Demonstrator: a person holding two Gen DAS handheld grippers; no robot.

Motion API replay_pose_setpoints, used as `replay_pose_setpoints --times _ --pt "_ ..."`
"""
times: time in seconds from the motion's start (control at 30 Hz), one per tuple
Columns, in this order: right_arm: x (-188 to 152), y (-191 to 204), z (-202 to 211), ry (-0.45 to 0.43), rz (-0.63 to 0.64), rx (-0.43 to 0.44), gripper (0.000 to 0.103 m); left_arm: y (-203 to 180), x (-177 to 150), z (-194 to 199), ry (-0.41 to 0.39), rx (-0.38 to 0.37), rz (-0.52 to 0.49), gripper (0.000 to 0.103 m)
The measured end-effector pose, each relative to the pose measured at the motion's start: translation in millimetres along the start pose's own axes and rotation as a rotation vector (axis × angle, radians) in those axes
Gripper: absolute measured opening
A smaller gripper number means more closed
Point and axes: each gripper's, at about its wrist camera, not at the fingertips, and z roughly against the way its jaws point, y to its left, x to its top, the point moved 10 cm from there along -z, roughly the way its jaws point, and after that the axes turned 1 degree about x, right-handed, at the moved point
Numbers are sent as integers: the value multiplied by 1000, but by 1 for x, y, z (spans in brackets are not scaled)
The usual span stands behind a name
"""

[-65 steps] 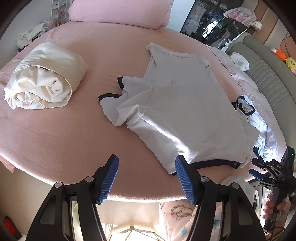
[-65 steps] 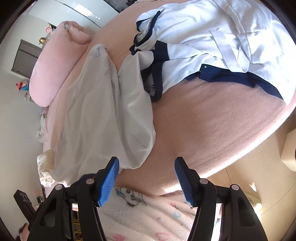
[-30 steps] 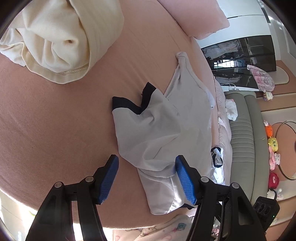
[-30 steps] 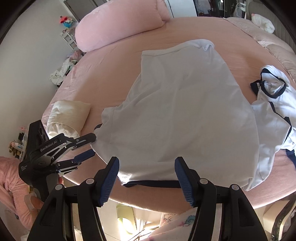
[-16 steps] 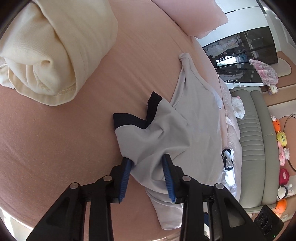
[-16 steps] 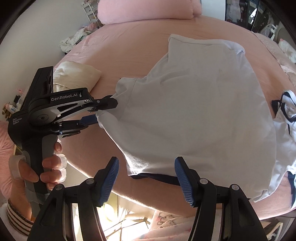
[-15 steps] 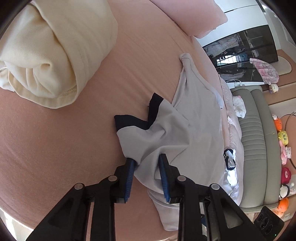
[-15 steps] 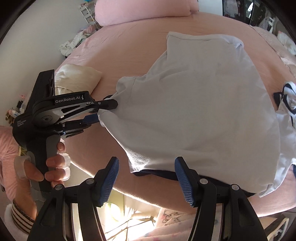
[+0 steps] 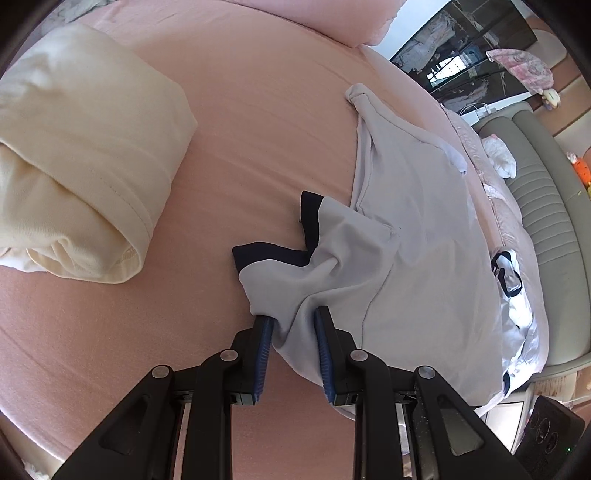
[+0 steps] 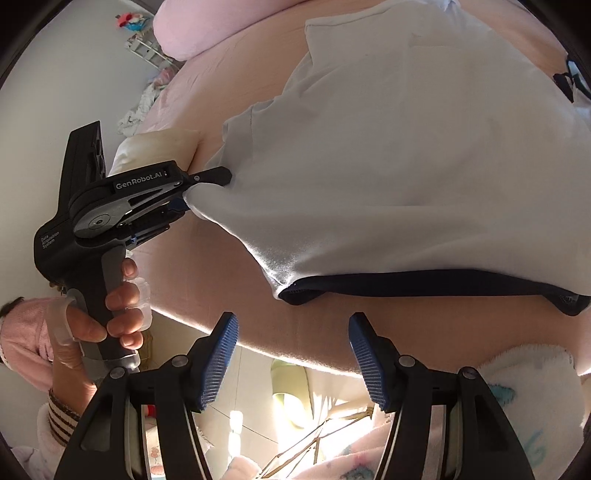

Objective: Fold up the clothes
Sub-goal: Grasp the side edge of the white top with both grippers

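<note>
The left claw [image 9: 291, 325] points steeply down at the pink bed [image 9: 258, 92] and is clamped on a bunched fold of the pale grey T-shirt [image 9: 413, 236], at the shoulder just below its navy-cuffed sleeve [image 9: 273, 254]. From the right wrist view the same claw [image 10: 207, 184] comes in from the left side, its black body gripped from below by the person's left hand [image 10: 110, 314], which wears clear finger guards; a pink fleece sleeve [image 10: 22, 332] and a striped cuff [image 10: 61, 413] show behind it. The fabric rises slightly toward the pinch.

The right claw [image 10: 293, 350] also tilts downward, its blue pads standing well apart with nothing between them. It hangs at the near edge of the bed, just short of the shirt's navy hem [image 10: 436, 286], which droops over that edge.

The T-shirt [image 10: 406, 147] lies spread across the middle of the bed, collar away from the person, hem toward them.

Only the left wrist view shows the rolled cream garment [image 9: 81, 155] lying to the left of the shirt and apart from it, the white-and-navy clothes [image 9: 517, 295] heaped at the bed's right side, the grey padded headboard [image 9: 546, 206] and the dark cabinet [image 9: 461, 55] beyond. Only the right wrist view shows the hem's underside, the long pink pillow [image 10: 207, 29] at the far end, and a fluffy patterned fabric [image 10: 517, 406] below the bed edge.
</note>
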Motion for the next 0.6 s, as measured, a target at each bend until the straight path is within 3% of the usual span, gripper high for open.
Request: replay_pose_setpoints --times 0.33,0.6 --pt "26 8 14 -138 46 -29 62 8 1 -1 14 39 -39 21" --pt "31 14 -10 -75 61 27 62 2 1 -5 20 88 -108 21"
